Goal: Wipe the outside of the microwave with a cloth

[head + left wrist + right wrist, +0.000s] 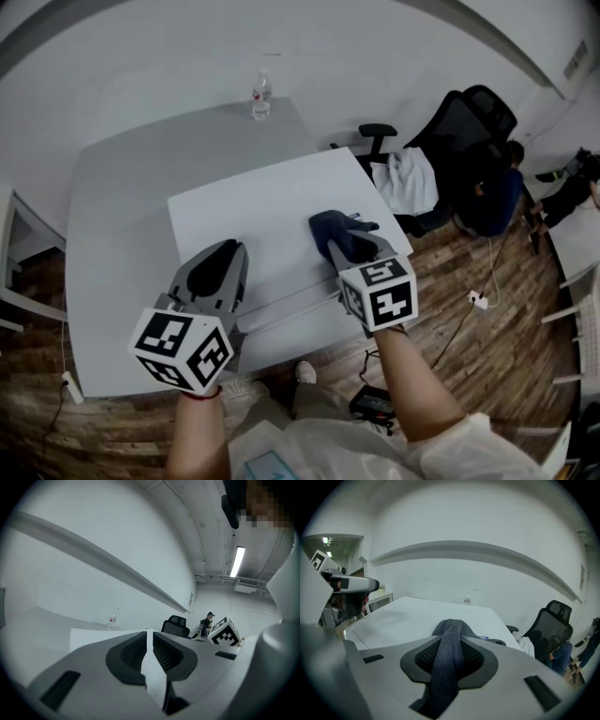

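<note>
Wiping step — right gripper (pixel 350 246) pinches the cloth (pixel 337 228) on the microwave (pixel 253 211) top, left gripper (pixel 223 255) closed and empty — next, drag the cloth across.

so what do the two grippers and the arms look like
Both are light grey moulded shells, the left gripper and right gripper alike, with black mesh-textured pads on the tongs. Each carries a white cube printed with black square markers. No cables show. The forearms are bare; the clothing is white.
</note>
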Demonstrator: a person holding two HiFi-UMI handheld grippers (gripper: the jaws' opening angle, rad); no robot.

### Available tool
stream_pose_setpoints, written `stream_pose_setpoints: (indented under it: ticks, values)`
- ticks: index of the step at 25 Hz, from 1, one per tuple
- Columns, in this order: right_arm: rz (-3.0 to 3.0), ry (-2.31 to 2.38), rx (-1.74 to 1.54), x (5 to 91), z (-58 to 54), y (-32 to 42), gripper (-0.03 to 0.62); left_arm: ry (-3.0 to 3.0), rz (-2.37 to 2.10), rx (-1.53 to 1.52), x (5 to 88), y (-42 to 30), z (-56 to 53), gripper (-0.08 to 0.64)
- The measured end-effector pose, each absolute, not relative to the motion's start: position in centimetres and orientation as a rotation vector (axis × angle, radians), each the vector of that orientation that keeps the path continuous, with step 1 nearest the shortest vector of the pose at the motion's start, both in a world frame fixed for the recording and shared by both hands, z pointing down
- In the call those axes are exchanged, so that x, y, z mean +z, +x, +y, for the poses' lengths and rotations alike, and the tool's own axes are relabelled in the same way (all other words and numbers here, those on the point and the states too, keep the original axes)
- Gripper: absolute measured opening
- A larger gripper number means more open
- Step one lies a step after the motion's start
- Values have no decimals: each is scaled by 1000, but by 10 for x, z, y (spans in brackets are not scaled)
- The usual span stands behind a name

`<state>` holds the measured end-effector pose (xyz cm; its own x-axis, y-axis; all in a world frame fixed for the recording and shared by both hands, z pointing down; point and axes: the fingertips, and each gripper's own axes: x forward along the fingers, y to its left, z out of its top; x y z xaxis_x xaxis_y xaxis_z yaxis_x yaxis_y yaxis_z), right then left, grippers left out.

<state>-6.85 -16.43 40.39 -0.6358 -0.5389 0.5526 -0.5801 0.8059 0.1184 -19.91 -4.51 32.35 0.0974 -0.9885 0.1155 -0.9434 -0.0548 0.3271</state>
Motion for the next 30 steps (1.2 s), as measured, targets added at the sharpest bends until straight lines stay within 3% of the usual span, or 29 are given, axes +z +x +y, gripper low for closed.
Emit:
stream_pose_setpoints:
  ticks: [30]
  values:
    - [-2450,563,90,406,-36,-191,95,1995,-1959,-281,325,-260,17,41]
